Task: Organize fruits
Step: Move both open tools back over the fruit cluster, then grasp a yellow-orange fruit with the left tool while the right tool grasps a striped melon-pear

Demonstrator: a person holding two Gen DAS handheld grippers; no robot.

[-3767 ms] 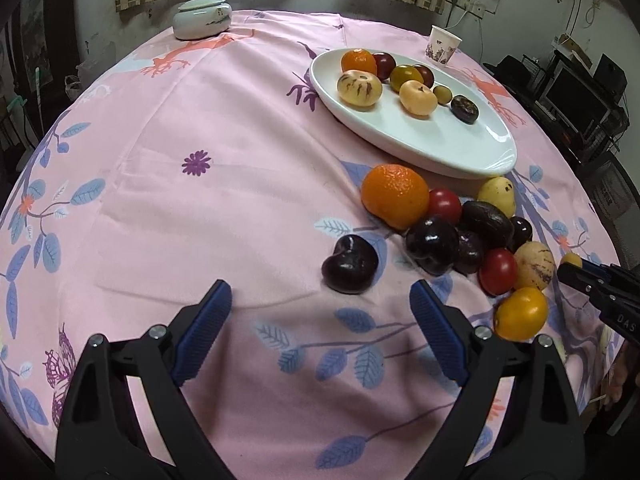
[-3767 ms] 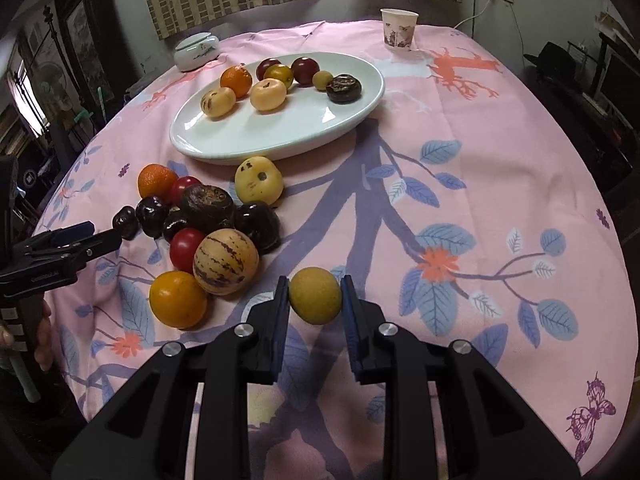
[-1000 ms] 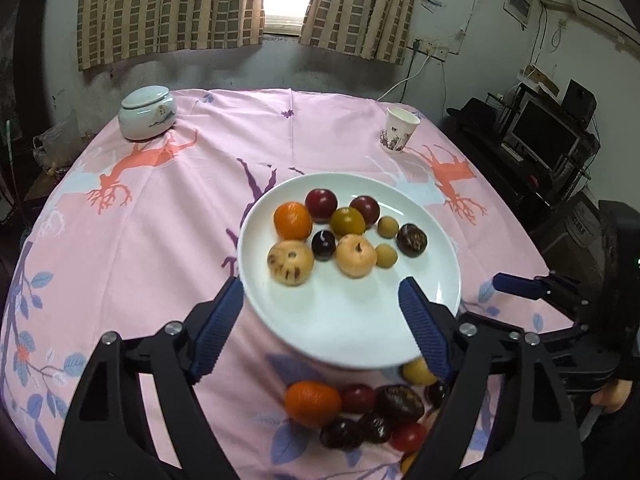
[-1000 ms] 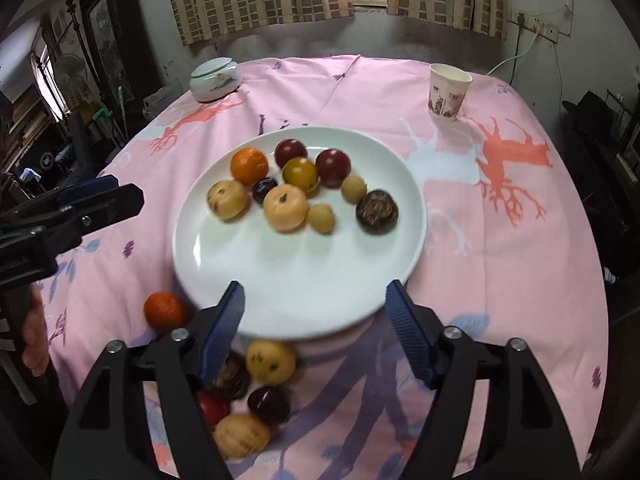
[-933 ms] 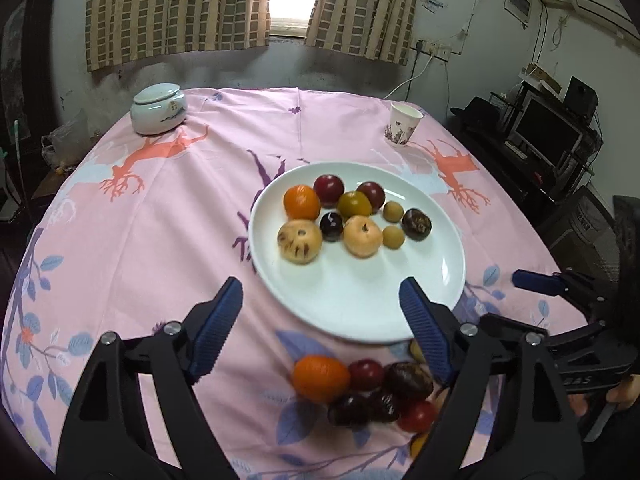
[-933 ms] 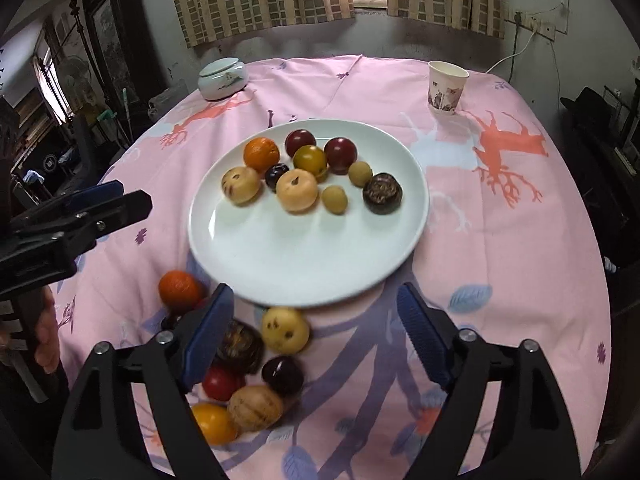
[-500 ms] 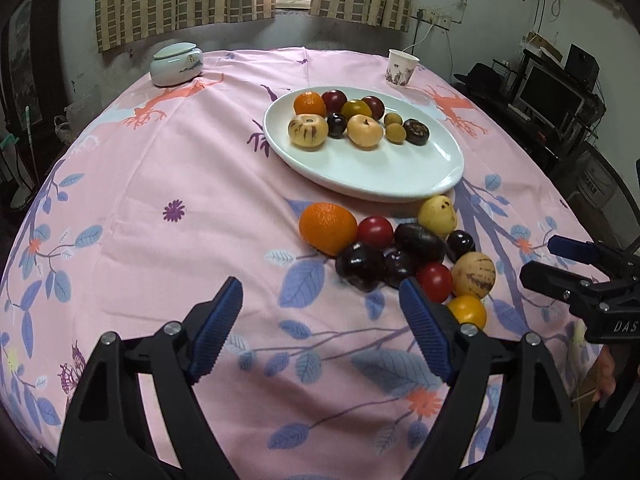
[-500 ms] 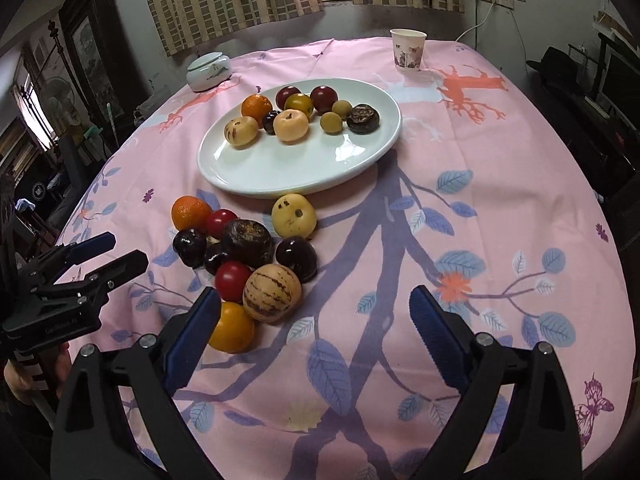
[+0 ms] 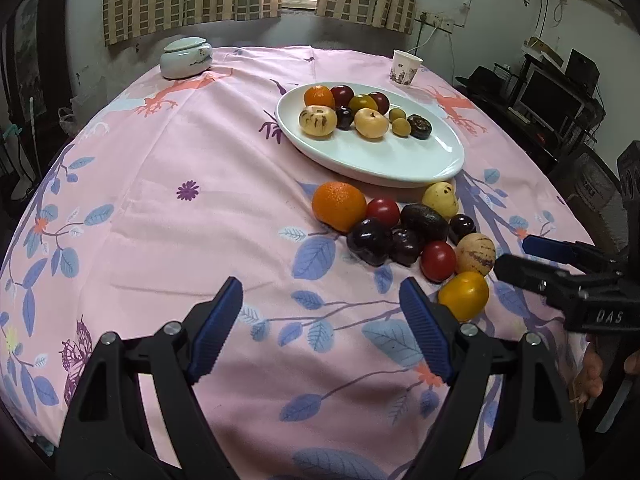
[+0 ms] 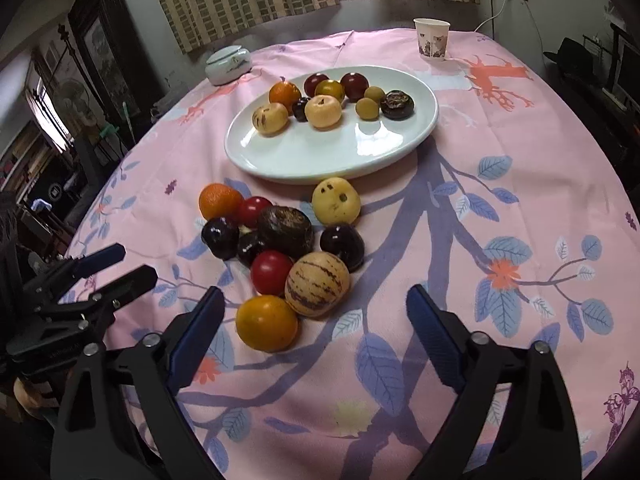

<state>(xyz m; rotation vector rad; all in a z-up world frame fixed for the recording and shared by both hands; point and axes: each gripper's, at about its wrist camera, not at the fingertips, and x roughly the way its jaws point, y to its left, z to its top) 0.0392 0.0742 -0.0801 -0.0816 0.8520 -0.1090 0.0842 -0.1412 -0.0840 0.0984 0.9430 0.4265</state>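
Hovering over the pink-clothed surface (image 9: 168, 184), the left hand-held gripper (image 9: 320, 320) has its jaws apart and empty. The right hand-held gripper (image 10: 312, 322) is closing, nothing between its jaws yet. Loose fruits (image 10: 286, 236) lie clustered just before the white plate (image 10: 320, 156), which carries more fruit.
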